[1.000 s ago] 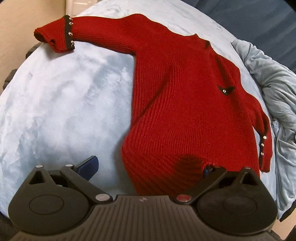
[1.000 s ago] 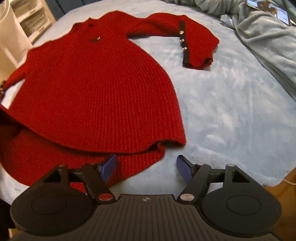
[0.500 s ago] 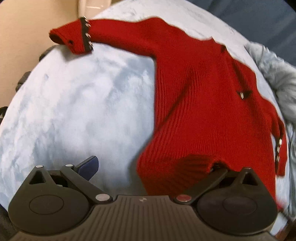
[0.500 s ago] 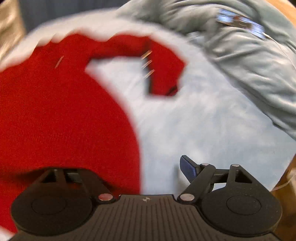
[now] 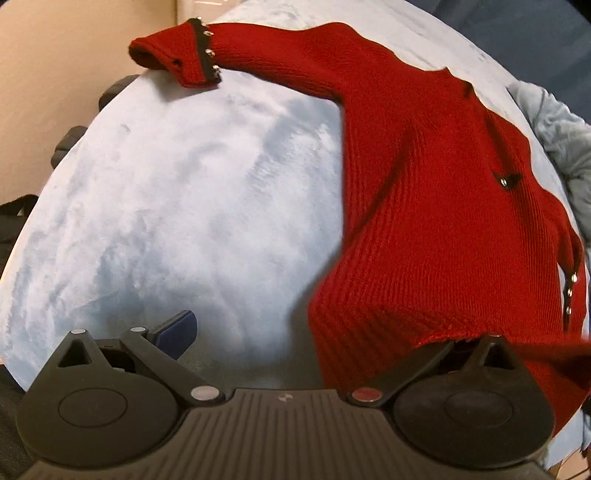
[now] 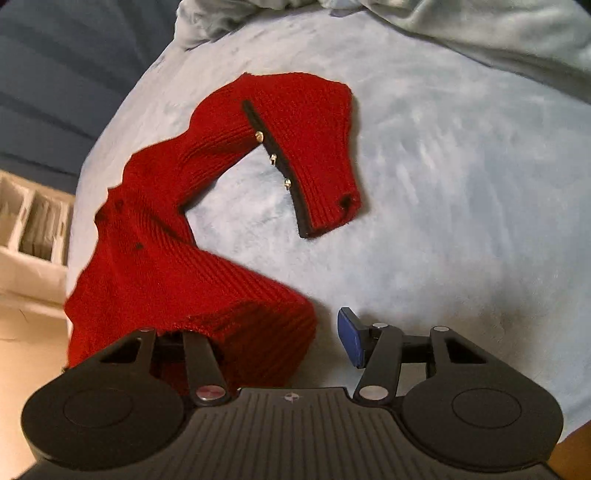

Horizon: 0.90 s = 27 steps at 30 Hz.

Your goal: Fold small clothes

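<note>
A small red knit sweater lies on a pale blue blanket; it also shows in the right wrist view. Its hem is raised off the blanket and drapes over one finger of each gripper. My left gripper stands wide open: its blue left pad is bare and its right finger is hidden under the hem. My right gripper is wide open too: its blue right pad is bare and its left finger is under the hem. One sleeve cuff with studs lies far left; the other cuff lies ahead.
A crumpled grey-blue cloth is bunched at the blanket's right side and also shows in the right wrist view. White shelving stands beyond the bed's left edge. A dark blue wall is behind.
Both grippers have lifted the sweater's hem and swung round; the hem is now bunched over one finger of each. The right view has turned from the sweater body towards the right sleeve.
</note>
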{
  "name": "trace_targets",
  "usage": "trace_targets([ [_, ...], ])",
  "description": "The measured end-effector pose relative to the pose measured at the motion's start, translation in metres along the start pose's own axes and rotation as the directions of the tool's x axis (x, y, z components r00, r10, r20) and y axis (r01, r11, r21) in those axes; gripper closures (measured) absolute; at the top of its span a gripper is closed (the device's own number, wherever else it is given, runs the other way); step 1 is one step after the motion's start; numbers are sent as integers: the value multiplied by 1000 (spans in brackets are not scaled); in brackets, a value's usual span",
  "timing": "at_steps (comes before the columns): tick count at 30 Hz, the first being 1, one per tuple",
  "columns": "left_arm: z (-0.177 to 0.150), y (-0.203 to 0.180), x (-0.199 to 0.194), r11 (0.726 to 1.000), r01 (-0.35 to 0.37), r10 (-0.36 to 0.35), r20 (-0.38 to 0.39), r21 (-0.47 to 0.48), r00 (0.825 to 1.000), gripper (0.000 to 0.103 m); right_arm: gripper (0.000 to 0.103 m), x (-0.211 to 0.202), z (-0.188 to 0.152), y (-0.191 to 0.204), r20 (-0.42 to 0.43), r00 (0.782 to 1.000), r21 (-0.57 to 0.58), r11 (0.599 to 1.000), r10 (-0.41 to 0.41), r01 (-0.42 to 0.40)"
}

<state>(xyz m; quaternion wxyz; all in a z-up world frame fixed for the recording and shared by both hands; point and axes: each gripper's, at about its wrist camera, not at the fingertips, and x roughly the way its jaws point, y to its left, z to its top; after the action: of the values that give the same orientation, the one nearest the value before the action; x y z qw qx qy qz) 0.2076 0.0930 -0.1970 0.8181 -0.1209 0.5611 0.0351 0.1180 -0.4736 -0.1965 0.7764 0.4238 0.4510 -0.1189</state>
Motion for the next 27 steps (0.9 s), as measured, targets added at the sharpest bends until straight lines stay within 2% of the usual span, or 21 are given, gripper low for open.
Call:
trace_targets([
  [3, -2, -1, 4, 1000, -8, 8, -16, 6, 1000, 0, 48, 11, -1, -8, -42, 999, 55, 998, 26, -24],
  [6, -12, -3, 9, 999, -11, 12, -32, 31, 999, 0, 49, 30, -15, -14, -150, 988, 127, 992, 42, -23],
  [7, -16, -4, 11, 999, -11, 13, -42, 37, 999, 0, 56, 35, -23, -14, -183, 983, 121, 993, 18, 4],
  [8, -19, -4, 14, 999, -12, 14, -52, 43, 999, 0, 79, 36, -31, -11, -189, 982, 85, 996, -15, 31],
  [9, -22, -5, 16, 999, -11, 14, -62, 49, 998, 0, 95, 35, -39, -5, -164, 984, 15, 997, -72, 76],
  [10, -25, -6, 17, 998, -9, 13, -70, 57, 997, 0, 100, 29, -46, 2, -107, 986, -58, 991, -126, 121],
  [13, -32, -10, 16, 996, -16, 22, -66, 87, 998, 0, 100, 0, -50, 10, 19, 991, -149, 979, -135, 136],
  [17, -38, -13, 18, 992, -25, 33, -70, 122, 997, 0, 100, -44, -34, 19, 156, 983, -239, 962, -95, 131],
  [19, -44, -17, 25, 990, -15, 30, -100, 140, 995, 0, 100, -48, -26, 24, 173, 979, -301, 941, -105, 154],
  [21, -51, -27, 28, 982, -38, 56, -90, 183, 994, 0, 100, -40, -23, 24, 140, 983, -330, 930, -120, 160],
  [23, -56, -35, 23, 974, -68, 78, -40, 215, 996, 11, 100, -29, -26, 23, 130, 979, -343, 919, -159, 195],
  [24, -57, -37, 18, 974, -64, 71, -24, 219, 997, 27, 100, -24, -28, 24, 143, 974, -351, 911, -178, 218],
  [25, -57, -37, 13, 975, -45, 50, -19, 216, 999, 37, 100, -22, -28, 25, 175, 965, -344, 907, -195, 245],
  [27, -54, -32, 0, 984, -23, 21, 9, 176, 1000, 37, 100, -33, -28, 24, 234, 954, -295, 921, -189, 255],
])
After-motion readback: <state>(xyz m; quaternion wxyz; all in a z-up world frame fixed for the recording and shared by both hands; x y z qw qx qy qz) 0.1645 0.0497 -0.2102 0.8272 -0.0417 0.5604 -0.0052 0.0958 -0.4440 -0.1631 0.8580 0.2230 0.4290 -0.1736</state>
